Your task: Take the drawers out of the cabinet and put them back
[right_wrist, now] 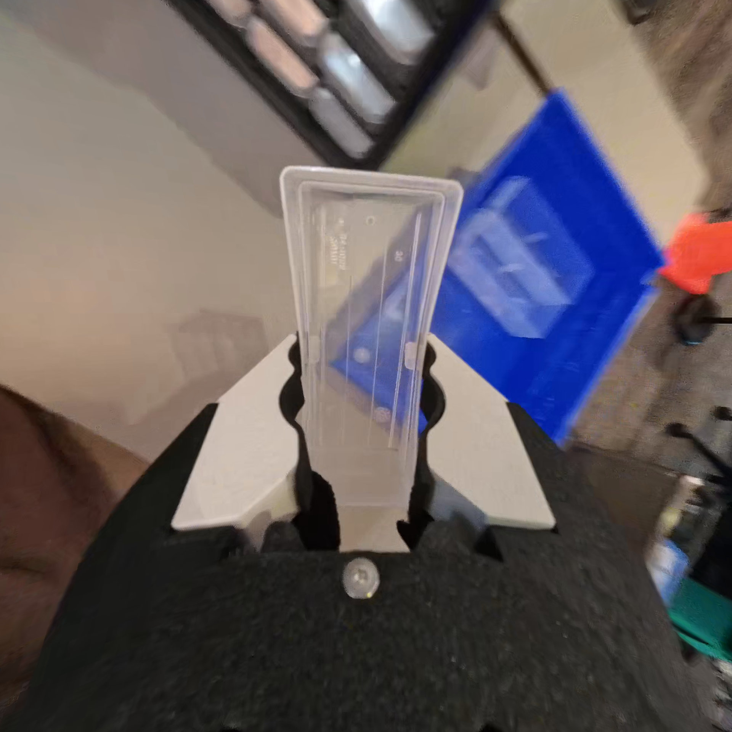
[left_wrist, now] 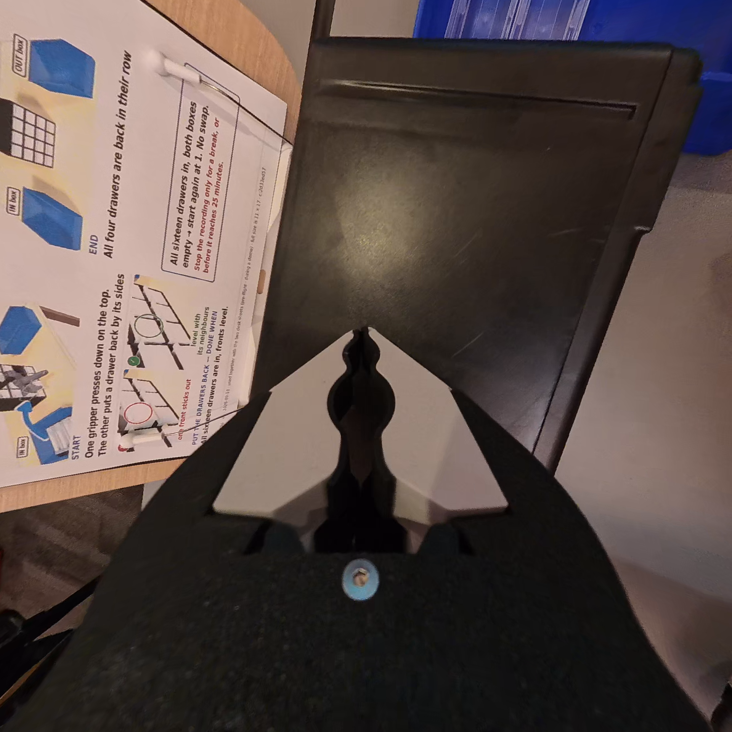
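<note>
Left tool (left_wrist: 363, 330): jaws closed tip to tip, nothing between them, poised over the flat black top of the cabinet (left_wrist: 455, 222). Right tool (right_wrist: 362, 380): clamped on a clear plastic drawer (right_wrist: 370, 277), gripped by its long sides, drawer held in the air and standing out forward past the fingers. Cabinet front, black grid with clear drawers seated in it, blurred, upper part of the right wrist view. Blue bin (right_wrist: 554, 253): beyond the held drawer, with clear drawers lying inside. Instruction sheet (left_wrist: 119, 237): printed, lying on the wooden worktop (left_wrist: 257, 43) just beside the cabinet. Second blue bin (left_wrist: 594, 20) behind the cabinet.
</note>
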Tool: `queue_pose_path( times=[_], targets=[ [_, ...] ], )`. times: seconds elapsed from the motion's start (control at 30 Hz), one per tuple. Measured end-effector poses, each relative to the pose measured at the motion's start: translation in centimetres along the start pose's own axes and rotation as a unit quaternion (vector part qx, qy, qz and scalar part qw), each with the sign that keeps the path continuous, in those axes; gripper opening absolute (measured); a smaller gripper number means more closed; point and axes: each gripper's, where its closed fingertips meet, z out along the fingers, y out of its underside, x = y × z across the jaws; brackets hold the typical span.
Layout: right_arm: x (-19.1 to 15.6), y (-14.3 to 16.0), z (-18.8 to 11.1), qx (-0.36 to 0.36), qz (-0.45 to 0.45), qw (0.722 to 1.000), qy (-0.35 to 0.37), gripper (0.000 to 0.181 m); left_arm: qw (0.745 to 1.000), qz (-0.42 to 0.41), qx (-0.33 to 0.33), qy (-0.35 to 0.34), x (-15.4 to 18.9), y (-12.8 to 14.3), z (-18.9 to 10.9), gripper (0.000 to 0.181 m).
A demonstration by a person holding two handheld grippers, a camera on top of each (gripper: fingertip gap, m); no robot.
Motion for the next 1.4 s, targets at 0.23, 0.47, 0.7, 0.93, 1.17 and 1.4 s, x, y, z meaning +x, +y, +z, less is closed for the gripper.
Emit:
queue_pose_path(
  times=[0.23, 0.47, 0.7, 0.93, 1.17, 1.4],
  targets=[
    [10.3, 4.8, 6.0, -0.084, -0.198, 0.976, 0.015, 0.059, 1.000, 0.000, -0.002, -0.005, 0.0, 0.0, 0.0, 0.000],
    [10.6, 6.9, 14.7, -0.127, -0.291, 0.948, -0.027, 0.061, 1.000, -0.011, 0.005, -0.003, 0.0, 0.0, 0.0, 0.000],
    [11.3, 7.9, 17.8, -0.153, -0.414, 0.897, -0.022, 0.063, 1.000, -0.006, -0.007, -0.006, 0.0, 0.0, 0.0, 0.000],
    [11.9, 7.9, 18.0, -0.142, -0.431, 0.891, -0.013, 0.067, 1.000, -0.016, 0.003, 0.000, 0.0, 0.0, 0.0, 0.000],
    [12.4, 6.9, 16.8, -0.098, -0.391, 0.915, 0.015, 0.075, 1.000, -0.020, 0.004, -0.001, 0.0, 0.0, 0.0, 0.000],
    [13.1, -5.3, 4.6, 0.247, -0.112, 0.957, 0.102, 0.063, 1.000, -0.011, -0.004, -0.006, 0.0, 0.0, 0.0, 0.000]
  ],
)
